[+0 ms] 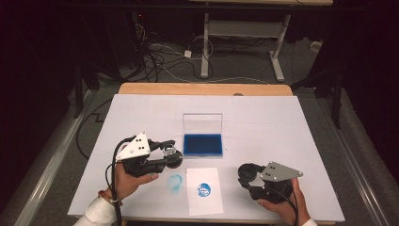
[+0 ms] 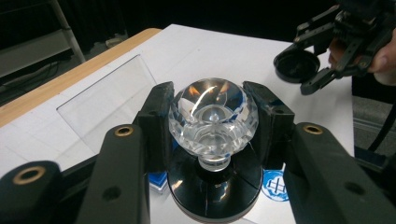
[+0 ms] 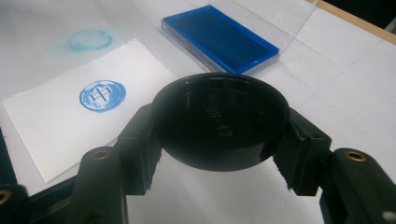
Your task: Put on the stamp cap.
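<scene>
My left gripper [image 1: 170, 153] [image 2: 212, 116] is shut on the clear faceted knob [image 2: 212, 114] of a round stamp [image 1: 172, 155] with a black base [image 2: 215, 189], held just left of the blue ink pad [image 1: 203, 145]. My right gripper [image 1: 245, 173] [image 3: 219, 133] is shut on a round black cap [image 3: 219, 121] [image 1: 248, 171], hollow side up, above the table at the front right. The same cap [image 2: 295, 65] and the right gripper appear far off in the left gripper view. A white paper [image 1: 203, 190] [image 3: 70, 121] bears a round blue stamp print [image 1: 203, 190] [image 3: 102, 95].
The ink pad's [image 3: 219, 39] clear lid [image 1: 203, 123] stands upright behind it. A faint blue smudge [image 1: 174, 182] [image 3: 88, 39] marks the white table cover [image 1: 263, 122] left of the paper. Wooden table edge [image 1: 202, 88] at the back; cables and desk legs lie on the floor beyond.
</scene>
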The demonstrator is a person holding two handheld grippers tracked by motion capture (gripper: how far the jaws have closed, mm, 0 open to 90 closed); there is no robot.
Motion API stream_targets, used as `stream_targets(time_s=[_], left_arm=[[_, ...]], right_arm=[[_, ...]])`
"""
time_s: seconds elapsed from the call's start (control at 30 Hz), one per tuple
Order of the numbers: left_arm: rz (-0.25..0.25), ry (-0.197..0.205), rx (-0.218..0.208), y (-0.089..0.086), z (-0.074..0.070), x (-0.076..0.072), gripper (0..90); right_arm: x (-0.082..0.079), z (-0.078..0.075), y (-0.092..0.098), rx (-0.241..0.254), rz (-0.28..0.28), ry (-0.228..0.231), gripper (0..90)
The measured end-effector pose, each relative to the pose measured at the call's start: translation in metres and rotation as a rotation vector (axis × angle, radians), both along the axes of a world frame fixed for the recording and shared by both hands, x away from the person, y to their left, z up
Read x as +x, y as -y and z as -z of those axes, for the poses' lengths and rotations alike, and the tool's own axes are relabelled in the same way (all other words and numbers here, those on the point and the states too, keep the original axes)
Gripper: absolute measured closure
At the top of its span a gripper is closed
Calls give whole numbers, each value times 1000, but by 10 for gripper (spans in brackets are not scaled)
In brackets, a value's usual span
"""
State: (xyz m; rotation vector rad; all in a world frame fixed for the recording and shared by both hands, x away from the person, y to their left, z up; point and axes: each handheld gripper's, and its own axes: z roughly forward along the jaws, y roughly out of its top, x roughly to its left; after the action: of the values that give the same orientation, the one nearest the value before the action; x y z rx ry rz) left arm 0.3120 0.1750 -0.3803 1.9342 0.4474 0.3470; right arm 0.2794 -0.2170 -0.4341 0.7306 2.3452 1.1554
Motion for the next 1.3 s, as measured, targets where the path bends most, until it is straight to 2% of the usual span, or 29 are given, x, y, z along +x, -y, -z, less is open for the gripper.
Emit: stream_targets(time_s=[0.13,0.33,0.53,0.87,1.1,1.3], left_arm=[[9,-3,-22,2,-3,0,544],[17,1,-22,7,-4,-1,544],[18,-2,-21,9,-4,-2,544],[19,-3,-12,10,-2,-2,544],[28,-6,-28,11,-3,-2,544],[53,-16,-66,20,-4,0,544]], right_arm=[[3,-2,-10,15,-28,-4,392],[7,-4,-31,21,-73,-10,392],[10,-4,-47,5,-107,-10,391],[11,-1,-63,-9,-146,-12,392],[13,-1,-73,-4,-162,-9,391],[16,1,-87,-2,-182,-8,391]])
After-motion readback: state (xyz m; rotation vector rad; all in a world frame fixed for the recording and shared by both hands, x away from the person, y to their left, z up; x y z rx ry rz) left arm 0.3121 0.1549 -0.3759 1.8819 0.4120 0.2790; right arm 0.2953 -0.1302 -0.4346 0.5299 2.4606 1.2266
